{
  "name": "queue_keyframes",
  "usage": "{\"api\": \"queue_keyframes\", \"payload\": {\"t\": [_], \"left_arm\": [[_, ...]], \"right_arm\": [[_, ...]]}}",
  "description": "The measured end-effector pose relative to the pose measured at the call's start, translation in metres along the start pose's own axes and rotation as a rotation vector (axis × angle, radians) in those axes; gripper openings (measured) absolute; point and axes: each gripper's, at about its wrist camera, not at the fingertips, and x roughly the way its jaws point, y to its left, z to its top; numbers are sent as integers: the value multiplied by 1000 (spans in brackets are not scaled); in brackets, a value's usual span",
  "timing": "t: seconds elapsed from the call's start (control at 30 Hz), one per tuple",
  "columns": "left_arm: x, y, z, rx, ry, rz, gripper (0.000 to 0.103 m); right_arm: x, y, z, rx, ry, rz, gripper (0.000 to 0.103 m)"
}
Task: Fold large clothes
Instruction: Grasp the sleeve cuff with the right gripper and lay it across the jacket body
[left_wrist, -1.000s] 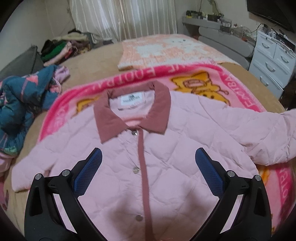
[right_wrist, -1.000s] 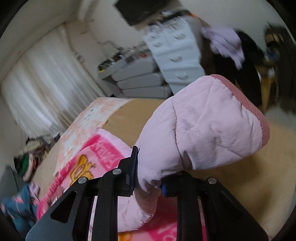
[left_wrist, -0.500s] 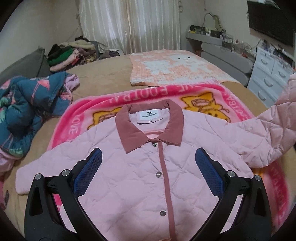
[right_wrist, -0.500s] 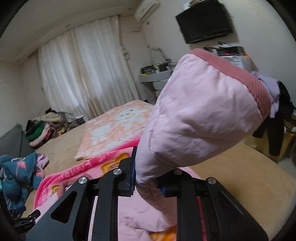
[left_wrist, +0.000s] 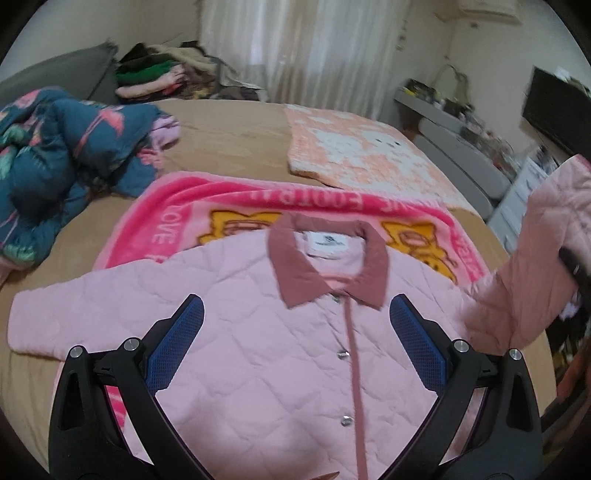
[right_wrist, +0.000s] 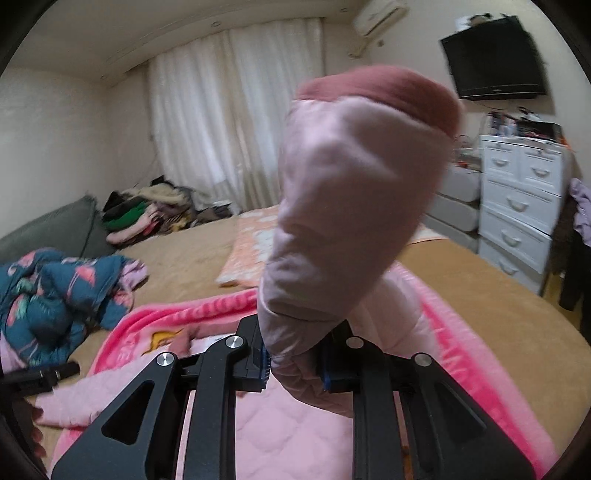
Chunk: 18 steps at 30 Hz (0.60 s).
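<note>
We hold the right gripper (right_wrist: 293, 363) with its jaws pinching the pale pink quilted sleeve (right_wrist: 351, 206) of the jacket, just below its dusty-rose ribbed cuff (right_wrist: 384, 90); the sleeve stands up from the jaws and fills the middle of the right wrist view, lifted clear of the bed. Our left gripper (left_wrist: 295, 343) hangs above the jacket with its jaws spread wide and nothing between the blue pads (left_wrist: 173, 350).

Under and ahead of the left jaws the pale pink quilted jacket (left_wrist: 258, 332) lies flat, front up, snapped closed, its dusty-rose collar (left_wrist: 325, 266) just beyond the jaws and its other sleeve stretched out flat to their left. It rests on a bright pink fleece blanket with yellow cartoon figures (left_wrist: 177, 225), spread over the tan bed (left_wrist: 229, 136). Farther out, to the left of the jaws, is a crumpled teal patterned garment (left_wrist: 62, 162); beyond the blanket lies a folded orange-and-white blanket (left_wrist: 354, 147).
</note>
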Motion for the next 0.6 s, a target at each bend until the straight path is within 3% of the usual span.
{"api": "queue_keyframes", "payload": {"t": [0.2,0.43,0.6], "left_arm": [[0,41,1,-77,-10,-3,94],[6,67,-7,-118,9,-67,94],[21,83,-24,-224,51,-244,94]], "right_arm": [[35,51,-36,-79,59,61,19],[79,100,-89,-138,163,108,19],[113,142,-140,-168,301,167,20]]}}
